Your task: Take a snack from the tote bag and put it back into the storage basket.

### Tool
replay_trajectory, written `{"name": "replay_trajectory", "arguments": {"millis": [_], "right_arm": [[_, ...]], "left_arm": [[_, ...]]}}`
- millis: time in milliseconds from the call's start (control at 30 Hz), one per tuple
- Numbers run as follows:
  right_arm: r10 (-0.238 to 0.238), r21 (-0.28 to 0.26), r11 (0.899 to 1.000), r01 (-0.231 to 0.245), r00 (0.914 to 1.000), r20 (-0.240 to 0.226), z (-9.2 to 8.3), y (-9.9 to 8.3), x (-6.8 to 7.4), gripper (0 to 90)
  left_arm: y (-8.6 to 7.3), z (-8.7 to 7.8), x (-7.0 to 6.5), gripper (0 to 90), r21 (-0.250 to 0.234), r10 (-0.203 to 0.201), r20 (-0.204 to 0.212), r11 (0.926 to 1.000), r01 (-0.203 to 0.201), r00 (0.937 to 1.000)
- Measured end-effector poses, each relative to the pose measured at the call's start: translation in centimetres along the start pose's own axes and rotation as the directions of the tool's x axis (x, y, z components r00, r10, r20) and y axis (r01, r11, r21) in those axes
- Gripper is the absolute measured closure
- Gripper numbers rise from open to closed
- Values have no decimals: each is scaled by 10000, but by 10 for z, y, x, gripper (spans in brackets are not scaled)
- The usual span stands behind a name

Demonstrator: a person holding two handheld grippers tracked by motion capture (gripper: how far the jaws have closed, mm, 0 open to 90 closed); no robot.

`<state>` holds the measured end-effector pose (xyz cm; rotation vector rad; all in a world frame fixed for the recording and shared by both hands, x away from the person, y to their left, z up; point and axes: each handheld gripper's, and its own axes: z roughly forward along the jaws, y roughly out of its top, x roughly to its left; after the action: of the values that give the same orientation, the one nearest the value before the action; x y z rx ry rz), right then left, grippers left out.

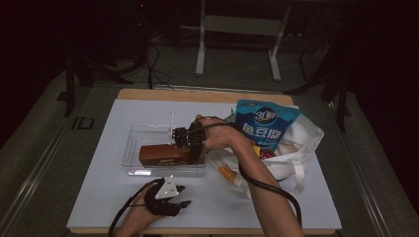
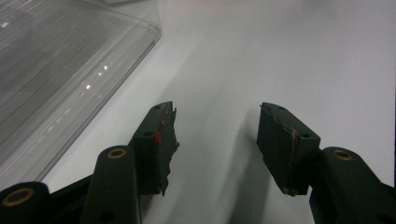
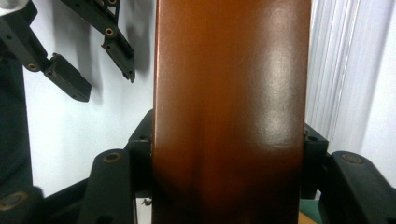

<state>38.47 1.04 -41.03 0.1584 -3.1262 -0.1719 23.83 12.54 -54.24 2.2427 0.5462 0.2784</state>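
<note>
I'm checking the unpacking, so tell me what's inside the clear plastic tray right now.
A long brown box lies in the clear tray, with the right hand-held gripper clamped on its end. The tray floor under the box is covered, so anything beneath it cannot be seen.

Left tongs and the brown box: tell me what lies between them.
In the high view, bare white mat and the clear tray's near wall separate the left tongs from the brown box.

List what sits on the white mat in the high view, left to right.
Clear plastic tray → brown box over the tray, gripped at its right end by the right gripper → blue snack bag → white tote bag. The left gripper rests open at the near edge.
</note>
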Motion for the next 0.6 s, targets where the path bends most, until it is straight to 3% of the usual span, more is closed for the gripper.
{"name": "replay_trajectory", "arguments": {"millis": [233, 300, 600], "right_arm": [[196, -85, 9998, -197, 9996, -198, 7, 2, -3, 407], [288, -230, 9993, -300, 9983, -501, 7, 2, -3, 391], [147, -337, 9993, -160, 9992, -383, 9, 5, -2, 372]], "left_arm": [[0, 0, 0, 466, -5, 3, 11, 10000, -3, 10000], [0, 0, 0, 466, -8, -14, 20, 10000, 14, 10000], [0, 0, 0, 466, -2, 4, 29, 10000, -4, 10000]]}}
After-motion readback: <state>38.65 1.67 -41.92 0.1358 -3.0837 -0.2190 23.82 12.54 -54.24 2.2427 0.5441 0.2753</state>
